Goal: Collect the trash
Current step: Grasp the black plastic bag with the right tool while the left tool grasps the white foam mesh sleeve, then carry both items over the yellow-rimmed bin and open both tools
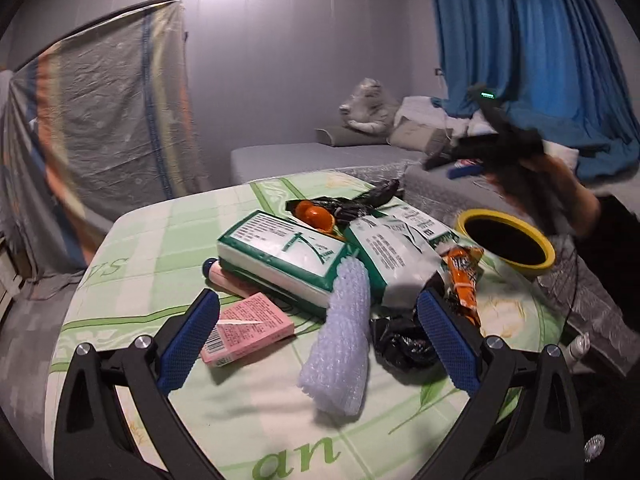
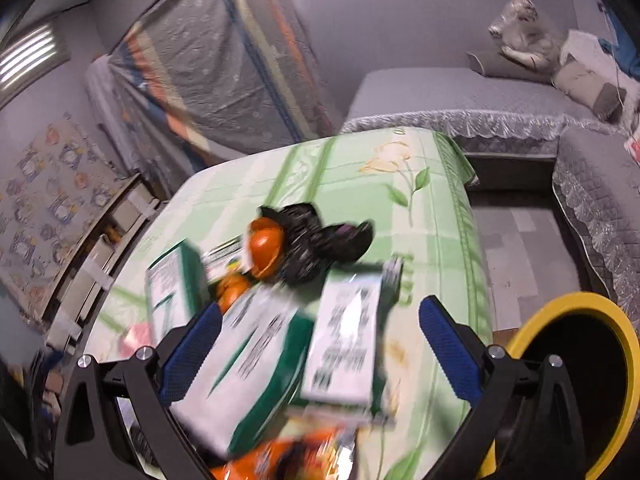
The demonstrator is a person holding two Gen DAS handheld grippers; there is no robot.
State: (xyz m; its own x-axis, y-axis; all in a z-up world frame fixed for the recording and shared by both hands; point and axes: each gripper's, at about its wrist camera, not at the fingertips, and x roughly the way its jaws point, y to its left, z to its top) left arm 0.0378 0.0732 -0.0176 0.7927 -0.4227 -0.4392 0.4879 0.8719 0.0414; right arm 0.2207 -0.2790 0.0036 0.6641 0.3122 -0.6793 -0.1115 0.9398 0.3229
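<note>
Trash crowds the green-clothed counter (image 1: pixel 132 256): two green-and-white packs (image 1: pixel 280 256), one pink box (image 1: pixel 244 328), one bubble-wrap roll (image 1: pixel 340 344), one orange wrapper (image 1: pixel 464 284), one crumpled black bag (image 1: pixel 400 344), an orange peel (image 1: pixel 316 214) and one pink tube (image 1: pixel 228 278), beside a yellow-rimmed bin (image 1: pixel 548 254) at the counter's right edge. The left gripper (image 1: pixel 316 344) hovers low over the pile, its fingers (image 1: pixel 188 340) spread wide and empty around the roll. The right gripper (image 2: pixel 320 354), blurred, hangs above the packs with fingers likewise apart and empty.
</note>
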